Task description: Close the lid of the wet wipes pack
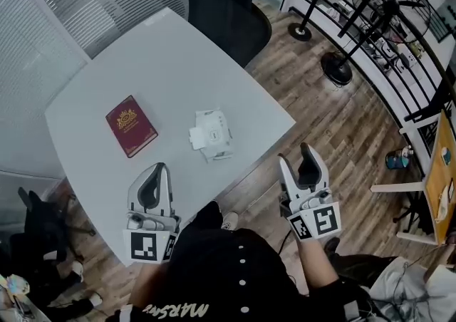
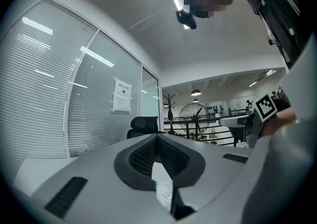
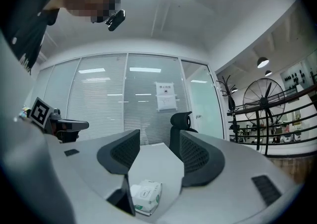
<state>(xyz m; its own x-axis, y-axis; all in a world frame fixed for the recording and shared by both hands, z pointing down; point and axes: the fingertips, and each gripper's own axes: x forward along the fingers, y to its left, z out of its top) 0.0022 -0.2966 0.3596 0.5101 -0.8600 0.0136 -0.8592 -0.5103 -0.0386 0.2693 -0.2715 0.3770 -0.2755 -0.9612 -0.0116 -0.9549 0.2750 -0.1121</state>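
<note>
White wipes pack [image 1: 211,135] lay mid-tabletop [image 1: 164,64], beside a red book [image 1: 130,126], its lid seemingly still up. Closing had not begun. The left claw [image 1: 159,169], clenched and empty, and the right claw [image 1: 296,154], released, pointed forward, well short of it. Next would likely come a reach to press the flap.

left gripper [image 1: 161,169] and right gripper [image 1: 295,154]: pale grey shells, black ribbed pads [image 3: 197,154], each with a white cube [image 1: 317,222] bearing black square markers. black top [image 1: 214,271] with white buttons [image 1: 242,262] and white lettering [image 1: 178,310].
</note>
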